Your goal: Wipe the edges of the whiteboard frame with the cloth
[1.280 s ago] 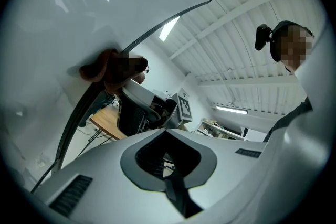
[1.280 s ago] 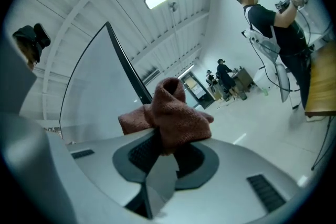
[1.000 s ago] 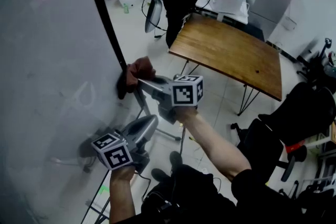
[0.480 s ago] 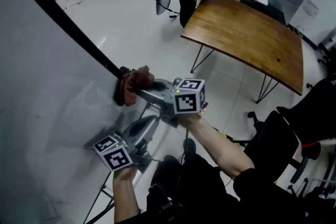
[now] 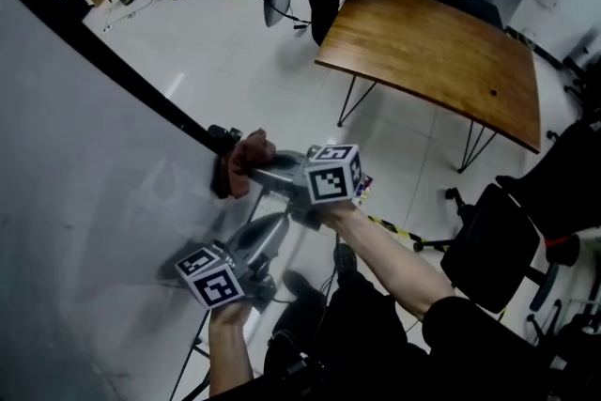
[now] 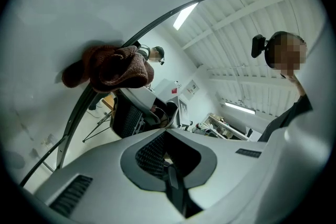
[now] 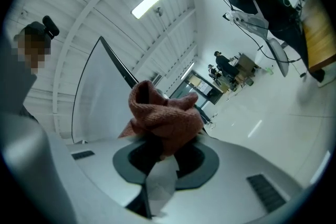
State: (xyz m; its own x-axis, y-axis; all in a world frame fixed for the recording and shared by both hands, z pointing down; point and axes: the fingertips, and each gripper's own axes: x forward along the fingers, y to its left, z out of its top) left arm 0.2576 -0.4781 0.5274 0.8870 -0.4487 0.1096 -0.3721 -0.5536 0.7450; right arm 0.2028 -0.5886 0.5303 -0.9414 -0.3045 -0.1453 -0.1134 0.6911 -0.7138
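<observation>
Cloth [image 5: 239, 161], rust-brown and coarse-knit, bunched into a lumpy wad with loose folds spilling over both sides. Clenched in the jaws of the right gripper [image 5: 254, 167], smooth grey moulded shells tapering towards the tips, with a white cube of black square markers at the back. Pressed against the whiteboard frame [image 5: 122, 70], a thin, straight, matt black strip running slantwise across the head view; contact at the lower visible stretch of that strip. Beside the strip, whiteboard surface [image 5: 84, 202]: pale grey, flat, faintly glossy, with dim smeared reflections.

From the right gripper view, same cloth [image 7: 164, 115] as a nubbly, towel-like knot rising out of the dark oval recess, jaws of the right gripper [image 7: 160, 157] gripping its lower fold.

Left gripper [image 5: 270, 223] lower and nearer the body, apart from the cloth, pointed up towards it. Jaws closed tip to tip on nothing in the left gripper view [image 6: 165, 130], ribbed dark pads inside a rounded grey shell; cloth [image 6: 110, 66] above them, sitting on the curved dark frame line.

Beyond, bench [image 5: 432, 52] with a warm wooden top, rounded corners and thin black hairpin legs, on glossy white floor [image 5: 254, 42]. Black padded office chair [image 5: 498, 239] at the right.
</observation>
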